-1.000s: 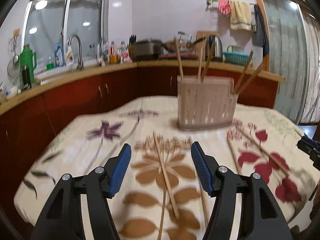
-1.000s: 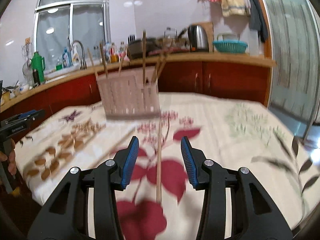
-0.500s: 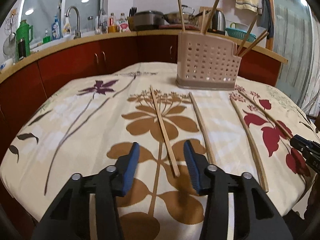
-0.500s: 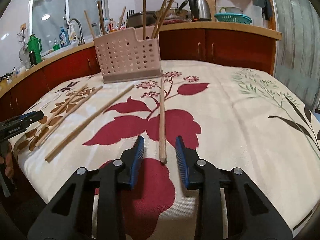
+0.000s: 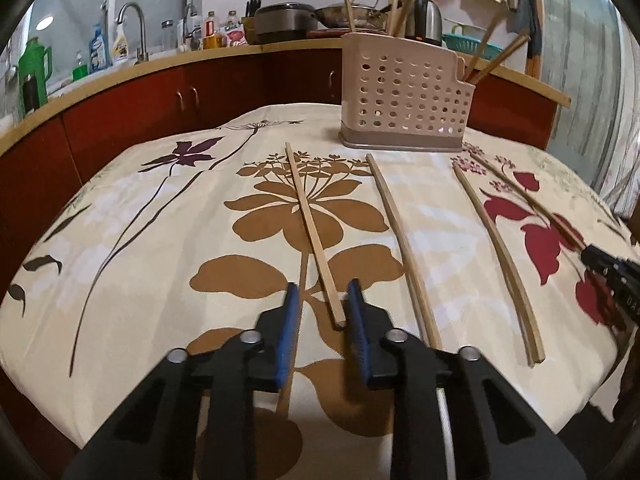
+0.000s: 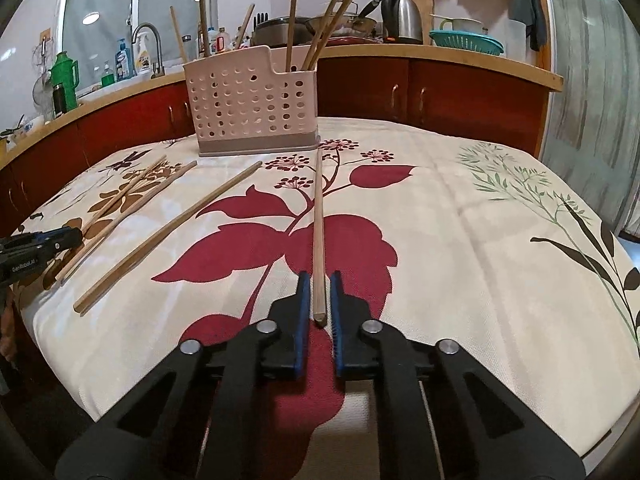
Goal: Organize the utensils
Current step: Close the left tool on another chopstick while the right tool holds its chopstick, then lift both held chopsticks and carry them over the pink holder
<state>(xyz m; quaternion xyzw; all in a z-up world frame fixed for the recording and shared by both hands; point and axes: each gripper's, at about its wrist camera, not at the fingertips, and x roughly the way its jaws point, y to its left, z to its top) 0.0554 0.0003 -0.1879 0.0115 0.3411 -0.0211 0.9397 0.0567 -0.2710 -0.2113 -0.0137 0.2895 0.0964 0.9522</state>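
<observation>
Chopsticks are lying loose on the cloth (image 6: 460,220), near the holder (image 6: 256,100). I'm clamping my right gripper (image 6: 319,292) on one (image 6: 318,220); the left gripper (image 5: 320,300) has been narrowing around another (image 5: 312,224) (pads not yet touching). I'm keeping both stick ends centred before lifting.

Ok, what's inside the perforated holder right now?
The holder has chopsticks standing in it: about three at its left end, three at its right. Their lower ends are mostly hidden by the wall, so nothing else inside can be made out.
</observation>
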